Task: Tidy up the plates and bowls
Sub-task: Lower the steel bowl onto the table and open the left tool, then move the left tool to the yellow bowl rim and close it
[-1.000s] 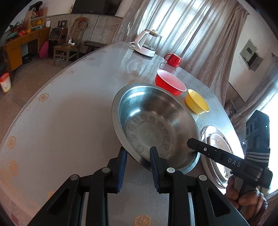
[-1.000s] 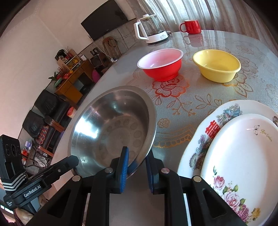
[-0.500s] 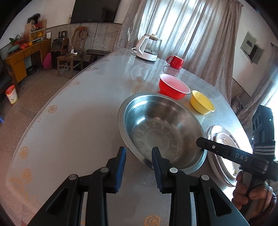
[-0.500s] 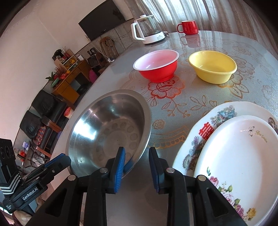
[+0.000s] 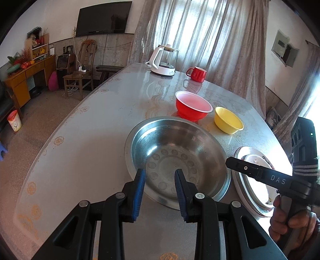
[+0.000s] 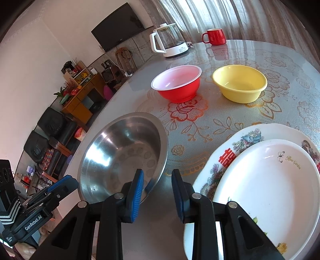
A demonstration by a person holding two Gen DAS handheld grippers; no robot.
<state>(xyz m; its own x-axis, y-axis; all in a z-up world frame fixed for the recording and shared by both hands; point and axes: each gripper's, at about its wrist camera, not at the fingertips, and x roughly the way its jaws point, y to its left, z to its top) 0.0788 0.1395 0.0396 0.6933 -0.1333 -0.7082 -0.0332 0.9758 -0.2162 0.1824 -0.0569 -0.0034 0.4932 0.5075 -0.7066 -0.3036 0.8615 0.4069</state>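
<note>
Both grippers, left [image 5: 159, 181] and right [image 6: 157, 183], hover parted and empty over the metal bowl's [image 5: 176, 158] near rim, risking a nudge into the stacked plates [image 6: 266, 180] beside the right one.

White-base glass electric kettle [image 5: 163, 60] & glossy red ceramic mug [image 5: 197, 74] stand near each other at far edge of floral-cloth round table [image 5: 84, 144]. Black flat-screen TV [image 5: 104, 18] on wall; wooden chair [image 5: 80, 74], yellow wooden cabinet [image 5: 26, 80] below.
</note>
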